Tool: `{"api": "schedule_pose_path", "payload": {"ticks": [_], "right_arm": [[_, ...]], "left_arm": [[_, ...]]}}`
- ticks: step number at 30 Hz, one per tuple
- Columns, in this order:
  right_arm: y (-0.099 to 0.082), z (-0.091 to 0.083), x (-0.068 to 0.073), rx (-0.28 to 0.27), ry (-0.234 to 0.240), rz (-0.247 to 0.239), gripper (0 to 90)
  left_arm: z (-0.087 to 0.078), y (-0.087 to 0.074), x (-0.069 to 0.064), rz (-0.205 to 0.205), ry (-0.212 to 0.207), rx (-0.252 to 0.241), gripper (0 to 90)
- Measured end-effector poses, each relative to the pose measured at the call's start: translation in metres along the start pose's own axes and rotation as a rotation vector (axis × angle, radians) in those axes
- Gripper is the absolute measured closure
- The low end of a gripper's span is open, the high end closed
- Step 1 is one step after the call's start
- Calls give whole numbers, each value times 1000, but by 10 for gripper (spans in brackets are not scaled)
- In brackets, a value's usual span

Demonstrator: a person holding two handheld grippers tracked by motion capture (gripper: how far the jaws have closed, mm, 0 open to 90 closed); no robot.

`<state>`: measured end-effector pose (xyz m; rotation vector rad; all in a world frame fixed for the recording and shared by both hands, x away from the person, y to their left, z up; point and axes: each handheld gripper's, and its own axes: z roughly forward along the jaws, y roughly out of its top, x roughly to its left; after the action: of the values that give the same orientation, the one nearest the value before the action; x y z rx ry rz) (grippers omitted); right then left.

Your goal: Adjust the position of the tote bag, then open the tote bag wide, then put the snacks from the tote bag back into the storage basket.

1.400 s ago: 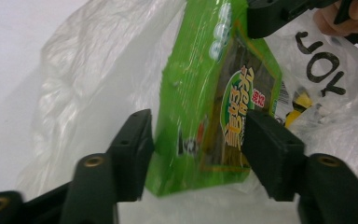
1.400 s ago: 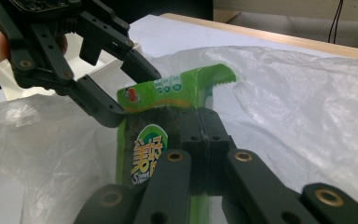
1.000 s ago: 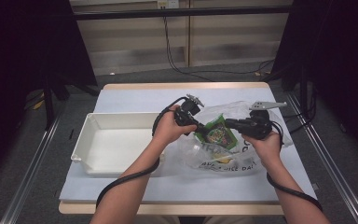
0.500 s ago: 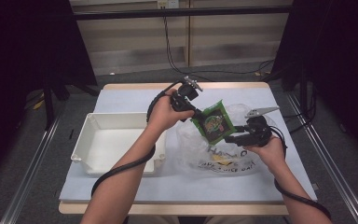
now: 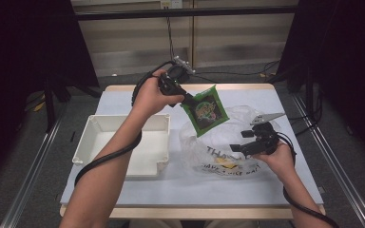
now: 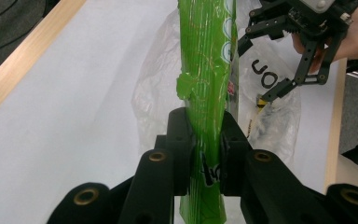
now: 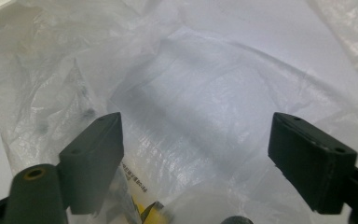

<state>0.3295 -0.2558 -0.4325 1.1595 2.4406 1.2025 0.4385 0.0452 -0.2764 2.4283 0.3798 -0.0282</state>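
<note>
A person at a pale worktop (image 5: 138,183) held a two-jaw gripper in each hand. The left gripper (image 5: 190,99), raised above the worktop's far half, was pinching a green snack packet (image 5: 205,109) by one corner, so that the packet hung tilted in the air between the white tray (image 5: 123,124) and the clear plastic bag (image 5: 197,142), clear of both. In the left gripper view the packet (image 6: 205,74) stood edge-on between the two black jaws, whose pads pressed on it from either side, with the left gripper (image 6: 204,154) clamped low on its crinkled body.

The right gripper (image 5: 241,142) lay low over the plastic bag near the worktop's right side, its jaws spread wide; they had just been opening, and nothing was gripped between them. In the right gripper view the right gripper (image 7: 196,140) showed its two pads well apart with only the wrinkled film of the bag (image 7: 205,93) behind them, and a yellow item (image 7: 154,214) was partly visible inside the bag at the lower edge. The bag carried dark printed lettering and lay crumpled on the worktop, just beside the tray's right wall. The tray sat on the left half of the worktop. Black cables trailed from both grippers along the person's forearms
</note>
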Motion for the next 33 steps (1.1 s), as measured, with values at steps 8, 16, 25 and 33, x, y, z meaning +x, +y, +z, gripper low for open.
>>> {"api": "schedule_pose_path", "payload": {"ticks": [8,16,25,33], "right_arm": [[1,-4,2,-9,-2,8,154],[1,0,3,1,-3,10,149],[5,0,2,10,3,-3,137],[6,-2,4,2,1,-12,135]], "left_arm": [[-32,-6,11,-13,7,-55,779],[-52,-19,24,-23,59,-24,777],[-70,-52,38,-36,91,63,776],[-84,-76,45,-67,121,85,771]]}}
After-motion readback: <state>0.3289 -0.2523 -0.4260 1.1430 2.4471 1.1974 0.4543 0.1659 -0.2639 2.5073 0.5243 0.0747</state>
